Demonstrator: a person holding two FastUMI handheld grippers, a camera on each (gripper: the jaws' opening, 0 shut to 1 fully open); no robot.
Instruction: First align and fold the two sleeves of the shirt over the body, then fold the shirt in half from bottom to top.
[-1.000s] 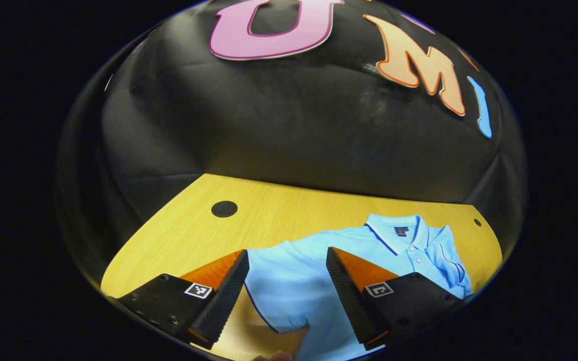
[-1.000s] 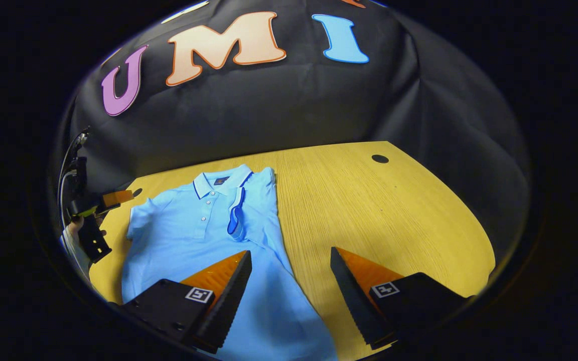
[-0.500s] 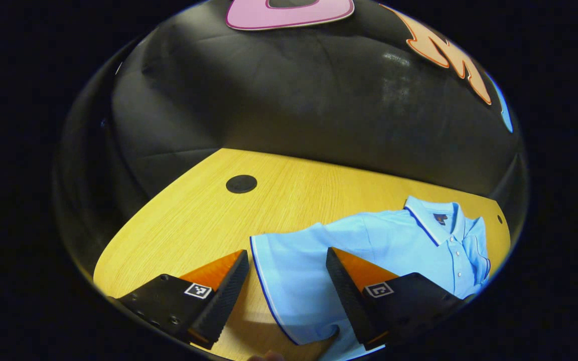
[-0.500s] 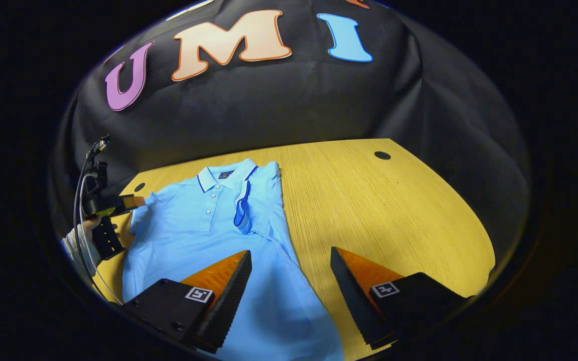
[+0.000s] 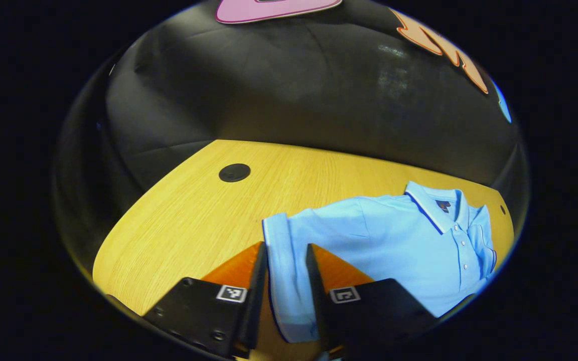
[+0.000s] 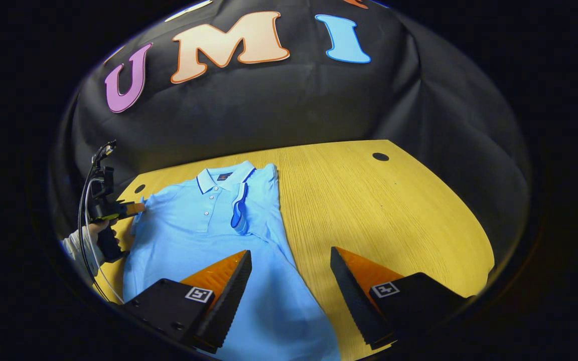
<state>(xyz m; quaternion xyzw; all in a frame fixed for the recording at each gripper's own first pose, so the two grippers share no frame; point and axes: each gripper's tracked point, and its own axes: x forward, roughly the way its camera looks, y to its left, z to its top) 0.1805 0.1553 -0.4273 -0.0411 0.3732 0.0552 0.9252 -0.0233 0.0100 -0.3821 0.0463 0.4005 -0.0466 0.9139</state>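
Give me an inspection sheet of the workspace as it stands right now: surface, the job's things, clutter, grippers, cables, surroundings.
Surface: yellow wood-grain table, with round dark grommets near its far corners.
Job's things: light blue polo shirt lying face up, collar toward the wall. One sleeve is already folded over the chest; the other sleeve sits between the left gripper's fingers.
Clutter: nothing seen.
Grippers: left gripper narrowed around the sleeve edge; whether both fingers press the cloth cannot be told. Right gripper open, above the shirt's lower side edge, holding nothing.
Cables: a thin cable loops from the left gripper's body.
Surroundings: black cloth wall behind the table; a hand holds the left gripper.
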